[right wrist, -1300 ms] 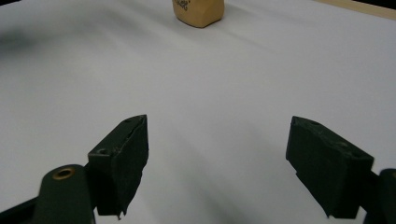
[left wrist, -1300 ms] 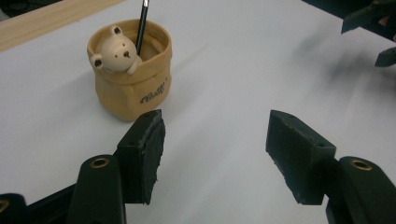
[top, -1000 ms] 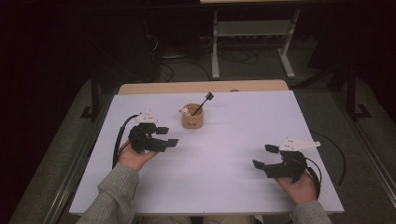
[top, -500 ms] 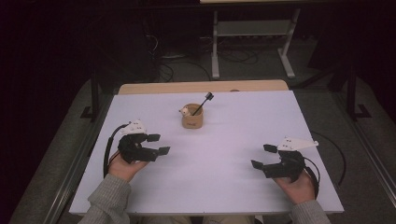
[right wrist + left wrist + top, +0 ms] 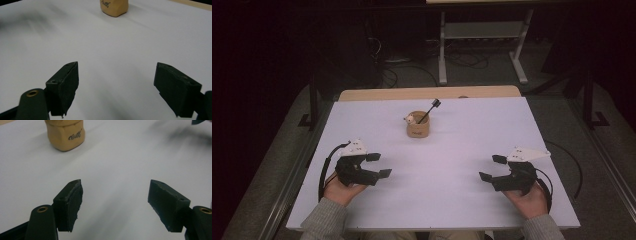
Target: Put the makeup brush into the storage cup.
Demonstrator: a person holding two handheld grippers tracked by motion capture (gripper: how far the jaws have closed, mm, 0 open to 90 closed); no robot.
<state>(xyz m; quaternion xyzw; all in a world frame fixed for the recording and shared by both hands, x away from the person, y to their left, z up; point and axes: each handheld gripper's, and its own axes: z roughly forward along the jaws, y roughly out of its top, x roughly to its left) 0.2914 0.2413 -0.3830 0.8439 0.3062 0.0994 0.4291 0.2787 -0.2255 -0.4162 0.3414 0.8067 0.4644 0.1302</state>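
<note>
A small tan cup [image 5: 417,129] stands near the far middle of the white table [image 5: 462,145], with a black-tipped stick and a small pale object poking out of it. The left gripper view has the cup [image 5: 65,135] at its top left; the right gripper view has the cup [image 5: 114,7] at its top edge. My left gripper [image 5: 378,165] rests low over the near left of the table, open, jaws having just widened, nothing between them [image 5: 115,206]. My right gripper [image 5: 492,168] hovers at the near right, open and empty [image 5: 116,87].
A wooden strip [image 5: 427,93] runs along the table's far edge. Beyond it stand a metal stand [image 5: 482,45] and cables on a dark floor. A black cable loops from each gripper.
My left hand has drawn back toward the near left edge of the table, and its jaws stand a little wider. The right hand has stayed in place.
</note>
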